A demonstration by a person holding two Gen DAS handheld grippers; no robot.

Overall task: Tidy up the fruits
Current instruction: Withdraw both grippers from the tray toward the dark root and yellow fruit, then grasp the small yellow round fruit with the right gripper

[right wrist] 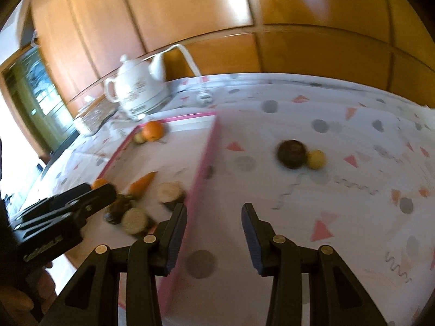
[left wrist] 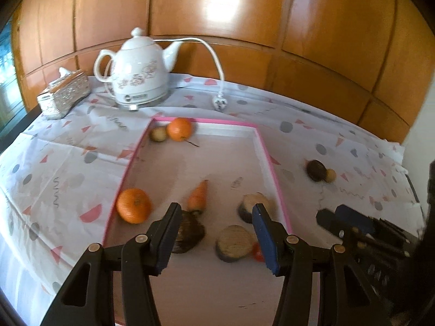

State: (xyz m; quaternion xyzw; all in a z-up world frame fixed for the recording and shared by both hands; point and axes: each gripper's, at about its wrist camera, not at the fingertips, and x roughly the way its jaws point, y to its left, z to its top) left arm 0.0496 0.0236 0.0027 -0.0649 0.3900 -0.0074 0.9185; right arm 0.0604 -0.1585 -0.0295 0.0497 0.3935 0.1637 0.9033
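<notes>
At the far left of the desk [left wrist: 68, 146], which wears a patterned cloth, a silvery tissue box [left wrist: 64, 95] sits beside a white electric kettle [left wrist: 138, 76]; the kettle's cord [left wrist: 214, 57] trails right to a loose plug [left wrist: 219, 103].

A shallow pink-rimmed tray [left wrist: 267, 149] takes up the middle. In its far left corner an orange [left wrist: 179, 129] touches a small pale fruit [left wrist: 158, 134]. Near the left rim lies a second orange [left wrist: 133, 205]. Right of it a carrot [left wrist: 198, 195] lies with its long axis running near to far, tip pointing away (slightly to the right). Nearer are a dark ridged shell-like piece [left wrist: 189, 233], two pale cut slices with dark skin [left wrist: 233, 243] [left wrist: 255, 206] and something small and red [left wrist: 257, 252], too blurred to name.

The left gripper [left wrist: 217, 210] hangs over this near cluster, fingers spread with nothing between them. The tray's right rim stands between the cluster and the right gripper [right wrist: 214, 209], which hovers over bare cloth just outside the tray, fingers likewise apart and empty.

Well to the right, outside the tray, a dark round fruit [right wrist: 291, 154] touches a small yellow one [right wrist: 316, 159]. The right wrist view shows this pair most clearly, along with a hand [right wrist: 16, 301] holding the left tool; only the left view shows the red bit.
</notes>
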